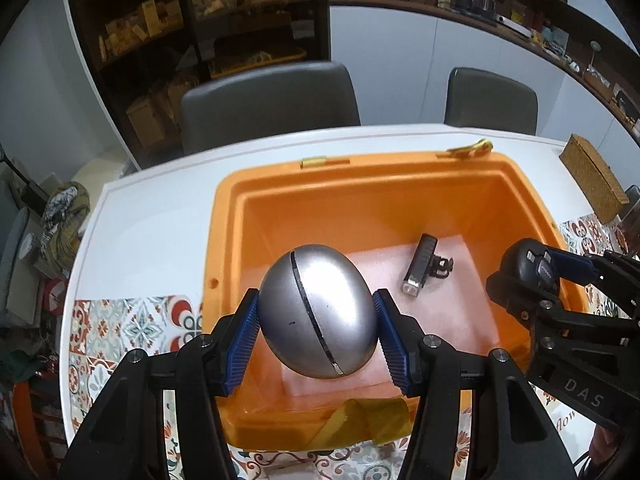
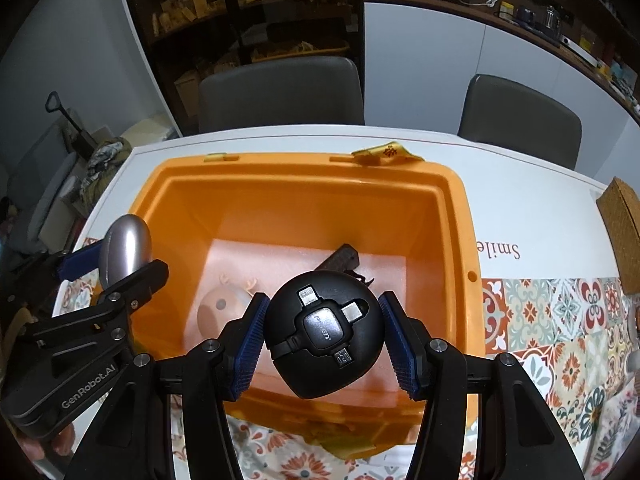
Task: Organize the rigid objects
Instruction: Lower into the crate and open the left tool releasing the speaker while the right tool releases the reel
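Observation:
My left gripper (image 1: 318, 314) is shut on a silver egg-shaped device (image 1: 318, 308) and holds it above the near left of the orange bin (image 1: 360, 168). My right gripper (image 2: 323, 330) is shut on a round black cable gadget (image 2: 324, 332) with several connectors, above the bin's near side (image 2: 304, 168). In the left wrist view the right gripper (image 1: 536, 270) with the black gadget (image 1: 524, 264) is over the bin's right rim. In the right wrist view the left gripper (image 2: 112, 256) holds the silver egg (image 2: 126, 246) by the bin's left rim.
A black bike light (image 1: 420, 266) lies on the pink foam floor of the bin, also in the right wrist view (image 2: 340, 260). A pink round toy with antlers (image 2: 226, 306) lies there too. A wicker box (image 1: 592, 176) stands at the table's right. Two grey chairs (image 1: 268, 100) stand behind.

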`<state>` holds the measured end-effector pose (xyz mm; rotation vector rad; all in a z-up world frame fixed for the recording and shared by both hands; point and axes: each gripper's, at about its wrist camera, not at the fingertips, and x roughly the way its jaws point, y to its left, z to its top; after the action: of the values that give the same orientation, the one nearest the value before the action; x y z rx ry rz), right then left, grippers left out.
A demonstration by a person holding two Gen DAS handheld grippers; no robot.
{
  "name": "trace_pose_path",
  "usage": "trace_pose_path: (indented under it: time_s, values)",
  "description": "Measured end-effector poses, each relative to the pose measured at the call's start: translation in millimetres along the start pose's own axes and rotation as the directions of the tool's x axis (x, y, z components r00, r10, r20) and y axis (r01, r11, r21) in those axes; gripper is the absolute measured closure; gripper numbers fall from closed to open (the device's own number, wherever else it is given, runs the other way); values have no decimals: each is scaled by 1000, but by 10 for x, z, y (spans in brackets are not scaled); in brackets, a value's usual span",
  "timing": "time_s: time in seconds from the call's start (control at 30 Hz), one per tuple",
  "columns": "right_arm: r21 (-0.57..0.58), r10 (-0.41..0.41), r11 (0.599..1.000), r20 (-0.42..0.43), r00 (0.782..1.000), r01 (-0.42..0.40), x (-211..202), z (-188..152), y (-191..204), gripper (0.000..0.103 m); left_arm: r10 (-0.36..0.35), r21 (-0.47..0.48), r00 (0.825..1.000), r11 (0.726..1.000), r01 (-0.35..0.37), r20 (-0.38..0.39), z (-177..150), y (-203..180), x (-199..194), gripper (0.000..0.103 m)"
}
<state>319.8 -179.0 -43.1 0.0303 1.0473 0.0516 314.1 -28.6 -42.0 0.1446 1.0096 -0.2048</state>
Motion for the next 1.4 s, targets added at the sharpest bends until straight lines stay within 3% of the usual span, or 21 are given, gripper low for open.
trace_pose_path:
  time_s: [0.5, 0.73, 0.97, 1.13, 1.2, 1.4]
  values:
    - [-15, -8, 1000, -20, 1000, 8, 91, 4, -10, 47, 22, 20, 994, 1000, -20, -105, -94, -45, 249, 47]
    - [-13, -5, 1000, -23, 1000, 5, 99, 1, -31, 47, 63, 34, 994, 998, -60, -90, -86, -54, 159, 42]
    - [-17, -3, 1000, -22, 1000, 3, 103, 0, -29, 47, 107, -24, 993, 994, -108, -40, -93, 33, -90, 23]
    - [10, 6, 1000, -33, 999, -5, 118, 8, -48, 45, 101, -73, 995, 992, -102, -18, -109, 132, -229, 22]
    - [22, -5, 1000, -8, 1000, 6, 80, 7, -63, 31, 96, -85, 995, 992, -98, -19, -118, 169, -254, 22]
    - [25, -27, 999, 67, 997, 25, -131, -19, -89, 30, 93, -117, 996, 989, -94, -14, -192, 200, -332, 22]
